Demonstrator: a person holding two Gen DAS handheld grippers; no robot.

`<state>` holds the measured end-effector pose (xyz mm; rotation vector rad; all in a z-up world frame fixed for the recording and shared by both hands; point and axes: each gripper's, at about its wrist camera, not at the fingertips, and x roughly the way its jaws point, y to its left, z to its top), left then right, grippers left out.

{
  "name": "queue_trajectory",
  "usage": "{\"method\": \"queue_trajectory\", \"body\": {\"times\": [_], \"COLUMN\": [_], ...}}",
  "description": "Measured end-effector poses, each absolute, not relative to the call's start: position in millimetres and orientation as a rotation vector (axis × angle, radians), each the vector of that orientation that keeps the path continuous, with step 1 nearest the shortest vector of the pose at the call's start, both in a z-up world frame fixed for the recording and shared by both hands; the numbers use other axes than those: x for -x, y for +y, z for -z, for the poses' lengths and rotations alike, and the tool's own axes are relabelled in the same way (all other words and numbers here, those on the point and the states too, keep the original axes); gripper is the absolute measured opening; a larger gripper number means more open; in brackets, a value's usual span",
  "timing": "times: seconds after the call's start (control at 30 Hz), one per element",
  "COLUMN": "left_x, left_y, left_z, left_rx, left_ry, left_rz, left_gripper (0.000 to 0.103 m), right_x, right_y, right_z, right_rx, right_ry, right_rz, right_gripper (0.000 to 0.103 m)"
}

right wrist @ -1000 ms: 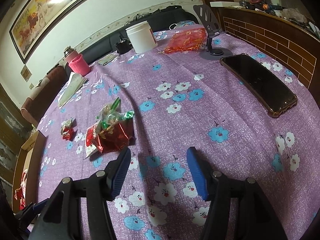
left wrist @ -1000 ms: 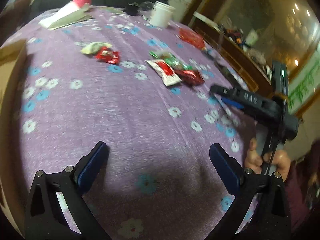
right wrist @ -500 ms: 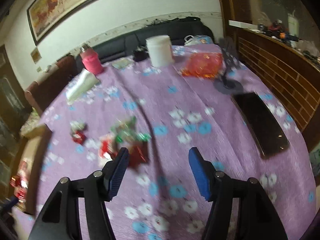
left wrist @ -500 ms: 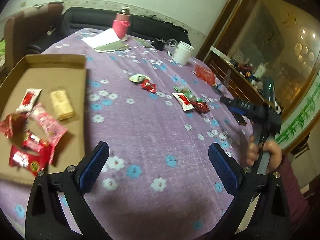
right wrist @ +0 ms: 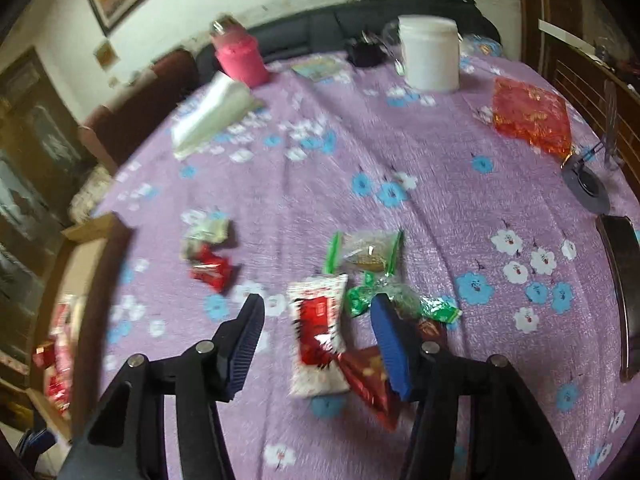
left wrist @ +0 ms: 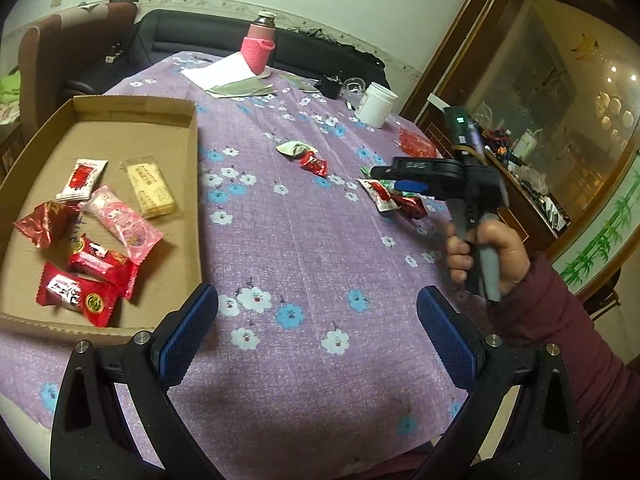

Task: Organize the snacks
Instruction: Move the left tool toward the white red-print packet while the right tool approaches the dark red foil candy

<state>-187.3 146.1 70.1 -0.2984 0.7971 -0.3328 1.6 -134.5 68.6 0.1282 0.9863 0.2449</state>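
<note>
A shallow cardboard box [left wrist: 192,148] at the left holds several wrapped snacks, among them a red pack [left wrist: 76,298] and a pink pack [left wrist: 124,226]. My left gripper [left wrist: 316,328] is open and empty above the purple floral cloth, right of the box. My right gripper [right wrist: 318,312] is open just above a white-and-red snack pack [right wrist: 318,328], with a dark red pack [right wrist: 368,380] and green-wrapped snacks [right wrist: 368,256] beside it. It shows in the left wrist view [left wrist: 404,178] over the same pile. A red candy [right wrist: 212,270] and a pale pack lie further left.
A white jar [right wrist: 430,56], a pink flask [right wrist: 238,58], folded papers [right wrist: 212,110], a red pouch [right wrist: 528,116], a phone stand [right wrist: 588,184] and a dark phone [right wrist: 624,280] sit on the round table. A sofa runs behind; a wooden cabinet stands at the right.
My left gripper pulled back and turned left, so the box with its snacks came into view. My right gripper moved forward and down over the snack pile. Both stayed open.
</note>
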Motion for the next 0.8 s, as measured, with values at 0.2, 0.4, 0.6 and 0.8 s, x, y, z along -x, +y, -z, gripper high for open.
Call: {"method": "queue_trajectory", "body": {"times": [0.2,0.4,0.6,0.8], "left_x": [186,187,181,178], "left_y": [147,144,132,118], "left_z": [-68,-70,-64,-63], "left_rx": [0.302,0.3,0.284,0.235], "left_ry": [0.81,0.808,0.833,0.847], "left_rz": [0.325,0.344,0.363,0.369], "left_gripper": [0.101,0.101,0.101,0.101], "right_x": [14,53,64,58], "right_y": [-115,-151,-196,-197], "right_z": [-59,-103,-102,-73], "right_rx": [-0.245,-0.341,-0.208,-0.289], "right_ry": [1.074,0.945,0.928,0.968], "right_rz": [-0.491,-0.579,-0.328,-0.32], "right_gripper": [0.054,0.054,0.054,0.055]}}
